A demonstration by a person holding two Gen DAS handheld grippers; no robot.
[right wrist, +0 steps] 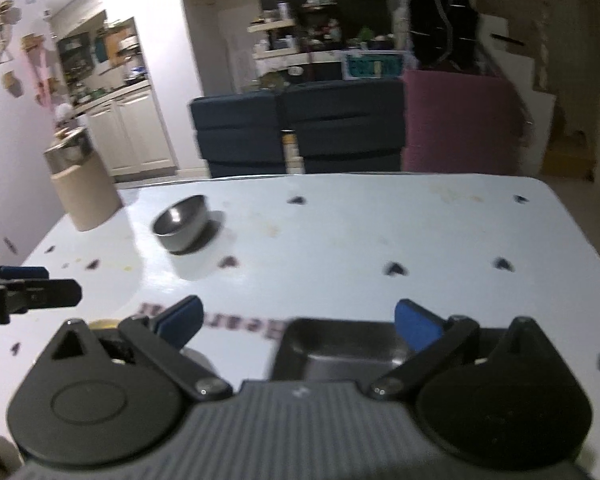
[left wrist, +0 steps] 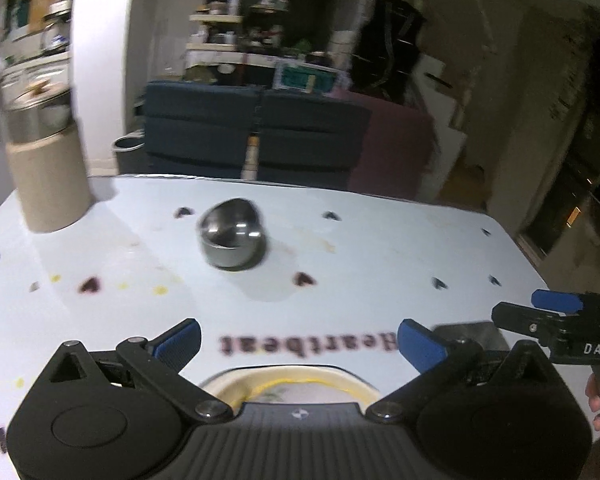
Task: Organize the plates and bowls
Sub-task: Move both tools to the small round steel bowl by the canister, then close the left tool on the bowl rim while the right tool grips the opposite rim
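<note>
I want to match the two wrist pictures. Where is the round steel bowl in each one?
Left wrist view: the steel bowl stands on the table, a little left of centre, above the open left gripper.
Right wrist view: the bowl is in the left part of the picture, further from the open right gripper.
Shared landmark: the tan cylinder at the table's far left corner, left of the bowl in both.

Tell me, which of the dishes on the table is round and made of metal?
The small round steel bowl standing mid-table; the other metal dish is square.
</note>
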